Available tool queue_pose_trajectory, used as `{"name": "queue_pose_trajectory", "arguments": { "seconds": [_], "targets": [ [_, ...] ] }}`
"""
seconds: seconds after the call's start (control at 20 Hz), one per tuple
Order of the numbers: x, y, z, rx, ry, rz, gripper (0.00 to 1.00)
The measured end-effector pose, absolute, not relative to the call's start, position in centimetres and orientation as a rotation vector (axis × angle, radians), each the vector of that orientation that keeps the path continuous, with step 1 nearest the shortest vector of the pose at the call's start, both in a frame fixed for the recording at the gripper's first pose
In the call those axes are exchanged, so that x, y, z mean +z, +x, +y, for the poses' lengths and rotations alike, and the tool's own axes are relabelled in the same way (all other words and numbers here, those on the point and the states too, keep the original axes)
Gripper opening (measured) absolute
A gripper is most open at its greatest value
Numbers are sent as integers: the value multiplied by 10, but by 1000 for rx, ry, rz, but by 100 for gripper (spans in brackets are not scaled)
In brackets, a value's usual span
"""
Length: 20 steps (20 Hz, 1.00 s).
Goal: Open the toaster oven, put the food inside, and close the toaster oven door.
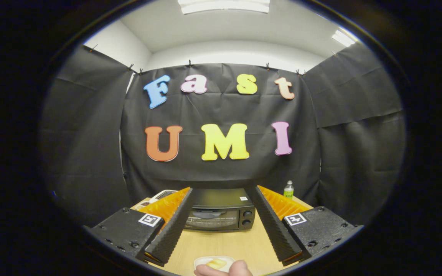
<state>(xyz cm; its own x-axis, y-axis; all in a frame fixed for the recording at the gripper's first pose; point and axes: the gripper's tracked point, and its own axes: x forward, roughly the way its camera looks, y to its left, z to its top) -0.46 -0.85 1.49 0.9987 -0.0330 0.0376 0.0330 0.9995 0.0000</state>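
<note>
The gripper (221, 195) is held wide apart over the table (225, 243). The closed toaster oven (221, 214) is seen between its fingers, door facing them, long axis crosswise; no writing legible. The food (216, 263) lies on a plate (203, 261) near a hand (226, 269).

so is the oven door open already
No, the oven door is shut flat against its front, beyond the open gripper.

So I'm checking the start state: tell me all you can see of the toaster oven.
The toaster oven is a black box with a glass-fronted door, shut, a handle across its top and two knobs down its right side. It stands upright on the wooden table, beyond and between the open tool fingers, untouched.
</note>
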Motion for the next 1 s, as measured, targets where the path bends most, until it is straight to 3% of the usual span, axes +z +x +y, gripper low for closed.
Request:
{"name": "queue_pose_trajectory", "arguments": {
  "seconds": [1.0],
  "targets": [
    [-1,45,8,58,-25,-55,100]
  ]
}}
